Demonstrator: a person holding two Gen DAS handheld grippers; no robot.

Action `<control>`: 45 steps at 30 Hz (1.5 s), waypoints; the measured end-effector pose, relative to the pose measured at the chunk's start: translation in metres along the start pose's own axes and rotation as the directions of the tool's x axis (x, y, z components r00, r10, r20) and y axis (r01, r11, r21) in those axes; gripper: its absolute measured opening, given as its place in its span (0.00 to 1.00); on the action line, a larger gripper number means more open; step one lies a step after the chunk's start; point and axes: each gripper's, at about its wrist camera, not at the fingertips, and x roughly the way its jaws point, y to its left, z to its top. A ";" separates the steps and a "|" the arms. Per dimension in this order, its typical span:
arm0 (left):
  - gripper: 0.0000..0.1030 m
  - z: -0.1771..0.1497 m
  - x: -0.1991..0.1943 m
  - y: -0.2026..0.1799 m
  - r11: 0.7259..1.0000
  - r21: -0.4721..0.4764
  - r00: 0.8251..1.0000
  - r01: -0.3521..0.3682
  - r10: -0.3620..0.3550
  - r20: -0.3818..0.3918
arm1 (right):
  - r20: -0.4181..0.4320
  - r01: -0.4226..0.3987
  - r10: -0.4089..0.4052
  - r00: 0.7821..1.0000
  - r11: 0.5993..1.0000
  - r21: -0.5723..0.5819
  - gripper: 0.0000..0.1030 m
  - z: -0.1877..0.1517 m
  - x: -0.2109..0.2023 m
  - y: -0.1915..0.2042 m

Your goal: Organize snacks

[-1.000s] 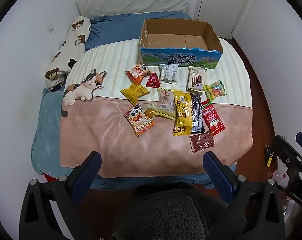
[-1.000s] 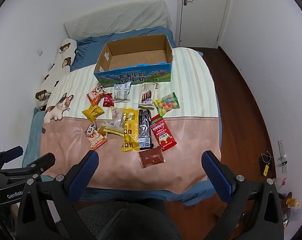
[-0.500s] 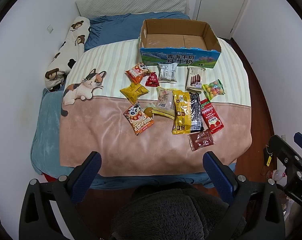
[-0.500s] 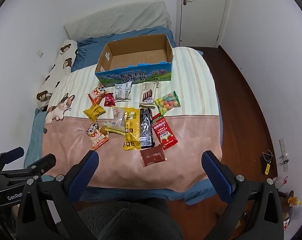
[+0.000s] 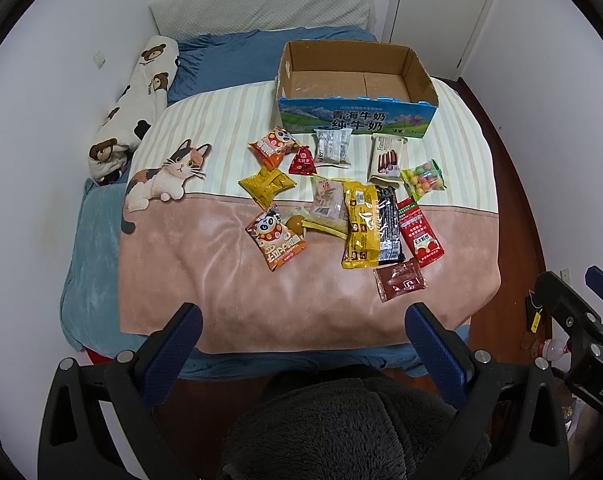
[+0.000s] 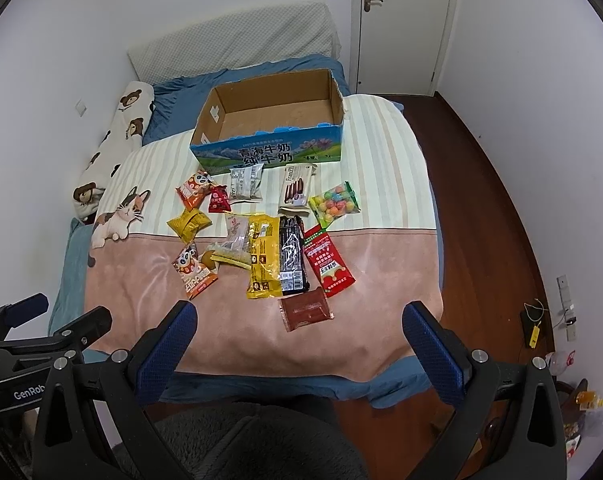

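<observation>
Several snack packets lie on the bed blanket (image 5: 221, 280), among them a long yellow packet (image 5: 359, 226), a brown packet (image 5: 399, 280) nearest me and an orange panda packet (image 5: 276, 238). An empty cardboard box (image 5: 353, 120) with a blue printed front stands behind them; it also shows in the right wrist view (image 6: 269, 152). My left gripper (image 5: 301, 328) is open and empty, held above the bed's near edge. My right gripper (image 6: 301, 326) is open and empty too, short of the brown packet (image 6: 306, 308).
A bear-print bolster (image 5: 137, 104) lies along the left wall and a grey pillow (image 5: 261, 4) at the head. Wooden floor (image 6: 493, 240) and a white door (image 6: 401, 24) are to the right. A dark fleece sleeve (image 5: 341, 428) fills the bottom.
Both grippers have drifted slightly; the bed and snacks sit marginally closer in the views. Nothing was taken hold of or moved.
</observation>
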 end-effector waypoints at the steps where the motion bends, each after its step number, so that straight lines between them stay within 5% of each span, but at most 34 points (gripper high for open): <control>1: 1.00 0.000 0.000 -0.002 1.000 0.000 1.000 -0.001 0.001 0.001 | 0.000 0.000 0.000 1.000 1.000 -0.001 1.00 0.000 0.000 0.000; 45: 1.00 0.003 -0.024 0.010 1.000 -0.010 0.999 0.000 0.000 0.035 | 0.016 -0.009 0.009 1.000 1.000 -0.011 1.00 -0.001 -0.013 0.006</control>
